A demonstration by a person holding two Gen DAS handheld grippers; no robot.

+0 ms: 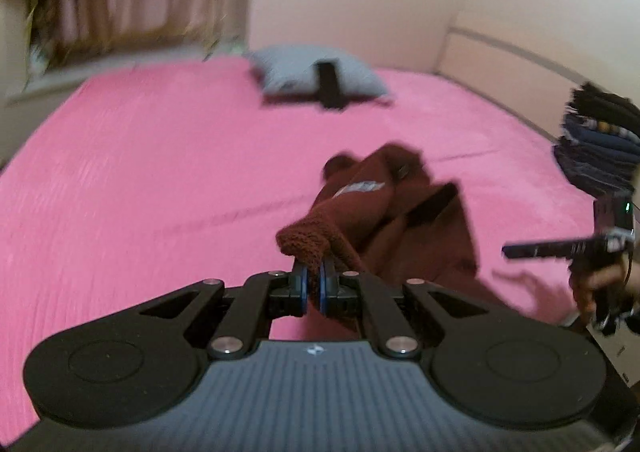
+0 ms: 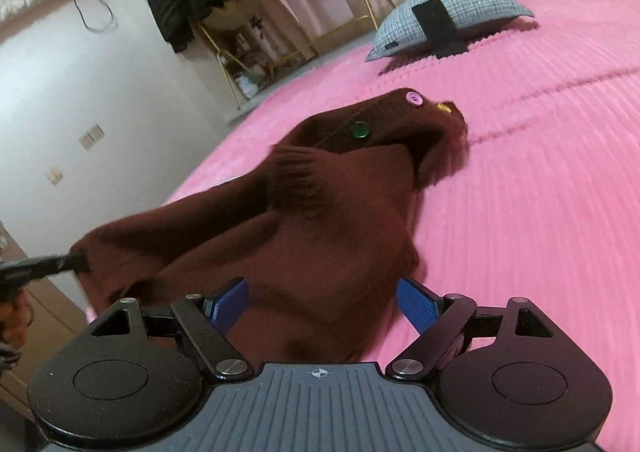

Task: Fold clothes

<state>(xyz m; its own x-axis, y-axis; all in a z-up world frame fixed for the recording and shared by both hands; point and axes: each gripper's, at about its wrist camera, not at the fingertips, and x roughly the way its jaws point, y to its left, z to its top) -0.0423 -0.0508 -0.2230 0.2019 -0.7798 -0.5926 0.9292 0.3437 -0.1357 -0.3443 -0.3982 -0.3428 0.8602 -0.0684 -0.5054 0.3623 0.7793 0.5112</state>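
Cardigan [image 2: 320,220]: one dark maroon knit piece, ribbed at the cuff and hem, lies crumpled on the pink bed [image 2: 540,192], part of it lifted off the cover. Two buttons show on its far end, one lilac [image 2: 415,98] and one green [image 2: 359,129], with a small yellow spot beyond them that is too blurred to identify. From the left wrist view a pale label [image 1: 360,188] shows on the cloth. The left gripper [image 1: 313,284] is clamped tight on a ribbed edge of the cardigan, its two blue-rimmed pads nearly together with knit bunched just above them; the cloth runs away from it toward the middle of the bed. The right gripper [image 2: 320,308] stands with its jaws spread wide, two blue pads [image 2: 416,310] either side of the cloth, which lies between and just ahead of them; whether the pads touch the knit cannot be told. In the right view the left gripper's black finger comes in from the left edge and meets the cardigan's near corner. One grey pillow [image 2: 456,18] sits at the far end of the bed, a black object [image 2: 436,26] propped on it. One stack of folded dark clothes [image 1: 600,140] rests at the bed's right edge.
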